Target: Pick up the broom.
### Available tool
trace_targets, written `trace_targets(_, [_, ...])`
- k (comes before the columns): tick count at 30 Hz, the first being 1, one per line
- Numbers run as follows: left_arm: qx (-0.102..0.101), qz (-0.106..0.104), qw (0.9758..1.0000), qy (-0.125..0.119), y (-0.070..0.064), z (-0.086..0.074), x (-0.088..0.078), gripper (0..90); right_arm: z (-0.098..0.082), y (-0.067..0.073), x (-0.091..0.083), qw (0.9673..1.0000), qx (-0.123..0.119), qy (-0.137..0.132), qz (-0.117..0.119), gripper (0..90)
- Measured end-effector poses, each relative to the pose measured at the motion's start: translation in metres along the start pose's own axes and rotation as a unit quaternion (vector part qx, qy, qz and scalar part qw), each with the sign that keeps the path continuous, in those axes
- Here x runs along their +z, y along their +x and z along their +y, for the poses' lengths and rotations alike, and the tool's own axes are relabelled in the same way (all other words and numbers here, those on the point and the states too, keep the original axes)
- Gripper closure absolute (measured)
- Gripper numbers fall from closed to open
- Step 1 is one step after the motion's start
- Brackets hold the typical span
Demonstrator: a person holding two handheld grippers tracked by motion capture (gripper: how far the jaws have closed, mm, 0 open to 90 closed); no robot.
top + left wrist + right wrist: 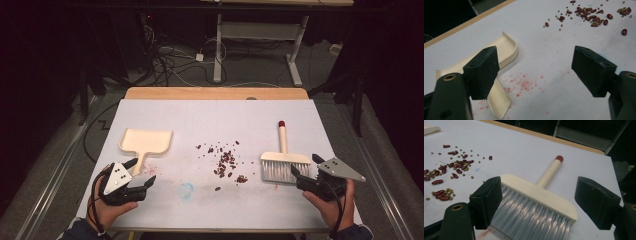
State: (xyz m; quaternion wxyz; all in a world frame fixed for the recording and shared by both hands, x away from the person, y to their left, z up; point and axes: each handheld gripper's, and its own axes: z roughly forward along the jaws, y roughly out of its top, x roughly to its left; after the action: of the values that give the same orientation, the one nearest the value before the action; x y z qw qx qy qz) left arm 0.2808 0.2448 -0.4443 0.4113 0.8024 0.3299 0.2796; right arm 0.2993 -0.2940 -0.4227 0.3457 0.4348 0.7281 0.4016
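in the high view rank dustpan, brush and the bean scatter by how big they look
1. Cream plastic dustpan and cream brush with grey bristles: too alike to rank.
2. Scatter of dark red beans: a wide patch, but each bean is tiny.

Glossy plastic dustpan [145, 141] (brush [283, 161] alike)

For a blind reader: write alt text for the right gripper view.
The right gripper hangs open over a cream brush lying on the white table, grey bristles toward the camera, red-tipped handle pointing away. Red and small green beans lie scattered at left.
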Motion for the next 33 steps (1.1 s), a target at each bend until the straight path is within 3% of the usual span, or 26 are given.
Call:
trace_targets(9, [0.01, -0.004, 0.9998, 0.015, -0.006, 0.002, 0.006, 21.6, 0.01, -0.005, 0.011, 0.9997, -0.003, 0.019, -0.014, 24.7])
trace_targets(12, [0.018, -0.001, 0.9998, 0.012, -0.007, 0.002, 0.006, 21.6, 0.025, -0.015, 0.026, 0.9992, 0.022, 0.032, -0.01, 24.7])
trace_targets(14, [0.015, -0.002, 0.9997, 0.02, -0.008, 0.001, 0.006, 21.6, 0.029, -0.017, 0.03, 0.9989, 0.026, 0.038, -0.013, 24.8])
trace_targets(17, [0.02, 0.001, 0.9996, 0.019, -0.008, 0.001, 0.007, 21.6, 0.045, -0.031, 0.057, 0.9955, 0.058, 0.07, -0.025, 25.9])
trace_targets(21, [0.022, -0.002, 0.9994, 0.025, -0.007, 0.001, 0.01, 21.6, 0.055, -0.04, 0.094, 0.9867, 0.087, 0.137, -0.016, 26.1])
trace_targets(23, [0.016, -0.005, 0.9994, 0.03, -0.008, 0.001, 0.011, 21.6, 0.056, -0.042, 0.115, 0.9799, 0.102, 0.171, -0.008, 27.8])
trace_targets(24, [0.026, -0.003, 0.9992, 0.029, -0.008, 0.001, 0.011, 21.6, 0.056, -0.041, 0.125, 0.9768, 0.101, 0.189, -0.002, 28.2])
trace_targets(26, [0.027, -0.003, 0.9992, 0.029, -0.009, 0.001, 0.011, 21.6, 0.054, -0.04, 0.144, 0.9689, 0.096, 0.228, 0.003, 31.7])
trace_targets(29, [0.026, -0.002, 0.9992, 0.03, -0.009, 0.001, 0.009, 21.7, 0.045, -0.042, 0.167, 0.954, 0.1, 0.283, -0.003, 40.3])
trace_targets(33, [0.028, -0.005, 0.9992, 0.029, -0.01, 0.0, 0.008, 21.8, 0.049, -0.041, 0.173, 0.9481, 0.086, 0.306, -0.013, 54.8])
